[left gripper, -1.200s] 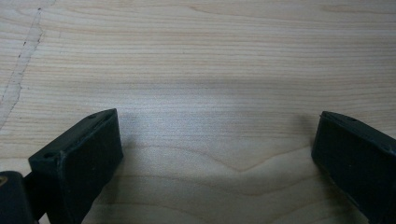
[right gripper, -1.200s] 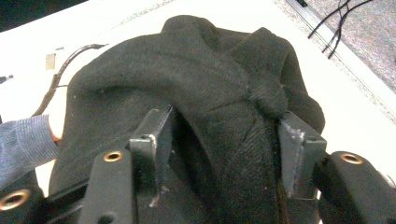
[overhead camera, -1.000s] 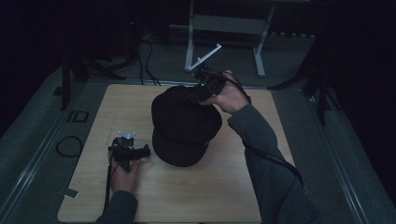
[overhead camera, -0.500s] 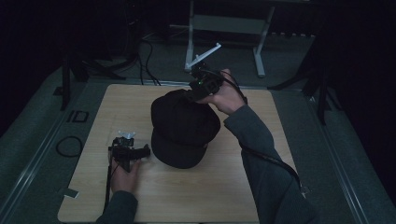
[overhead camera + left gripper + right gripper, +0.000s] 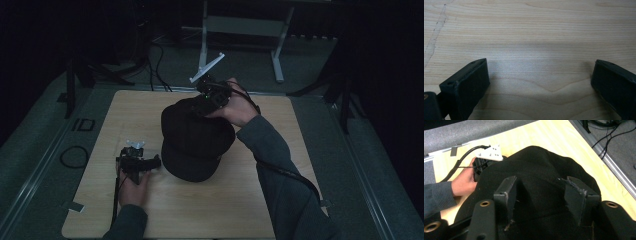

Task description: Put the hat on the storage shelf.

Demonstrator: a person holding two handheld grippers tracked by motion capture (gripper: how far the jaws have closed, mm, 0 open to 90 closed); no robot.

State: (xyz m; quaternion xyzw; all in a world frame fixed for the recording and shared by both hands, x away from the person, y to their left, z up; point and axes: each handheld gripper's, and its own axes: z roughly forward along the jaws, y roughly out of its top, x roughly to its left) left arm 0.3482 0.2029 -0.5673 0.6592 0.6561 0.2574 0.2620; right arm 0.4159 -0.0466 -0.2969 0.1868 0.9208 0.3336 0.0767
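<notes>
While the left gripper [image 5: 156, 162] rests wide open and empty on the wooden table [image 5: 100, 200], the right gripper [image 5: 540, 195] has just narrowed its jaws (not yet pinching) over the black cap's [image 5: 195, 137] crown at mid-table, likely starting a grasp.

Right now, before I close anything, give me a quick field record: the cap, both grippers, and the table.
item: black fabric cap, crown up, brim toward the person
surface: light wooden table
right gripper: at the far side of the cap's crown; jaws have just been closing, fabric bunched between them, pads look short of a firm pinch
left gripper: jaws wide apart over bare wood, nothing between them
left gripper position: beside the brim's left edge; contact unclear
</notes>
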